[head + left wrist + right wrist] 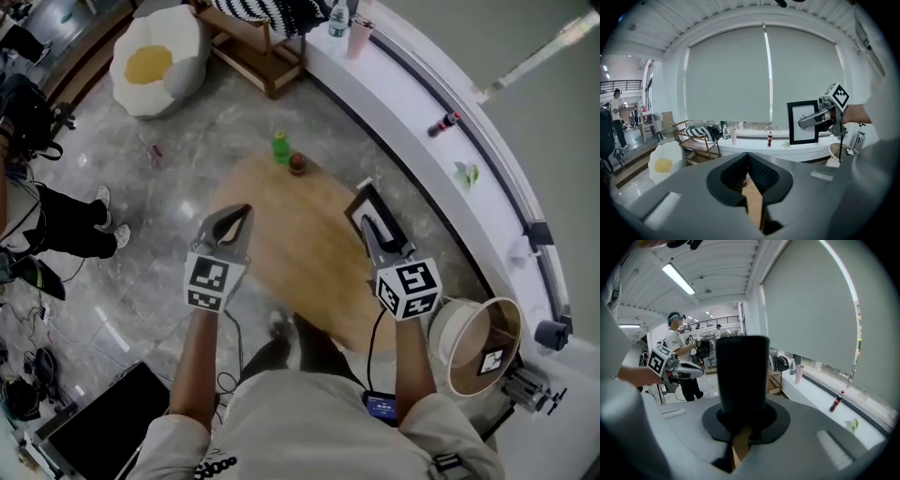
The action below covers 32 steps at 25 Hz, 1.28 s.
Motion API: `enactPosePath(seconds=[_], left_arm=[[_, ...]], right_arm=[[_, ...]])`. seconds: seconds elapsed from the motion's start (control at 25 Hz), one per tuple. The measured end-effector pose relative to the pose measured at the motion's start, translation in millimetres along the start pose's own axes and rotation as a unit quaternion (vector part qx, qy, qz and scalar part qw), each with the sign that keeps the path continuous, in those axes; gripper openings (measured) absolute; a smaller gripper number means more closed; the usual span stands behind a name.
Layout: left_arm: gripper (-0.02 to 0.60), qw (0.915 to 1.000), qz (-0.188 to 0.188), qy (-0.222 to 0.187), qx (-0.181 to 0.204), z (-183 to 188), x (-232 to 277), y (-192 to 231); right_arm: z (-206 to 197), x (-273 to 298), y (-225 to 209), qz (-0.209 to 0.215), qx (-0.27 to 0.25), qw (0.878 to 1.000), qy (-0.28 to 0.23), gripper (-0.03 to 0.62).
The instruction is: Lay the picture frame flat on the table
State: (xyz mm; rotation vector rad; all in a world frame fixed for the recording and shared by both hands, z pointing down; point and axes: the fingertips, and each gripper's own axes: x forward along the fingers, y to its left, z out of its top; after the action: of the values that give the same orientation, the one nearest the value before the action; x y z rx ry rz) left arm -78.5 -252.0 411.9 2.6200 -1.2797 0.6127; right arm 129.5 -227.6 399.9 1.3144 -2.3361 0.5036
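The picture frame (362, 199), black with a white picture, is held upright over the right part of the oval wooden table (291, 248). My right gripper (372, 228) is shut on it. In the right gripper view the frame's black edge (743, 373) rises straight out of my right gripper (742, 423). The left gripper view shows the frame (803, 123) from the front, above table height. My left gripper (240, 221) hovers over the table's left edge, with its jaws together and nothing between them (749, 174).
A green bottle (279, 147) and a small brown object (297, 164) stand at the table's far edge. A curved white counter (412, 103) runs along the right, with a round bin (480, 343) below it. An egg-shaped cushion (155, 61) and a person's legs (75, 230) are at left.
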Motion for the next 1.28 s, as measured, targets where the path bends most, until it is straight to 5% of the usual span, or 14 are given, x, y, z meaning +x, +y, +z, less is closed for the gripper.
enactPosePath(seconds=[0.48, 1.28], left_arm=[[0.009, 0.9979, 0.000, 0.047, -0.043, -67, 79, 6], [0.011, 0.9877, -0.016, 0.127, -0.090, -180, 143, 3]], right_arm=[[-73, 89, -52, 0.015, 0.046, 0.997, 0.056, 0.015], [-234, 226, -68, 0.062, 0.108, 0.976, 0.181, 0.015]])
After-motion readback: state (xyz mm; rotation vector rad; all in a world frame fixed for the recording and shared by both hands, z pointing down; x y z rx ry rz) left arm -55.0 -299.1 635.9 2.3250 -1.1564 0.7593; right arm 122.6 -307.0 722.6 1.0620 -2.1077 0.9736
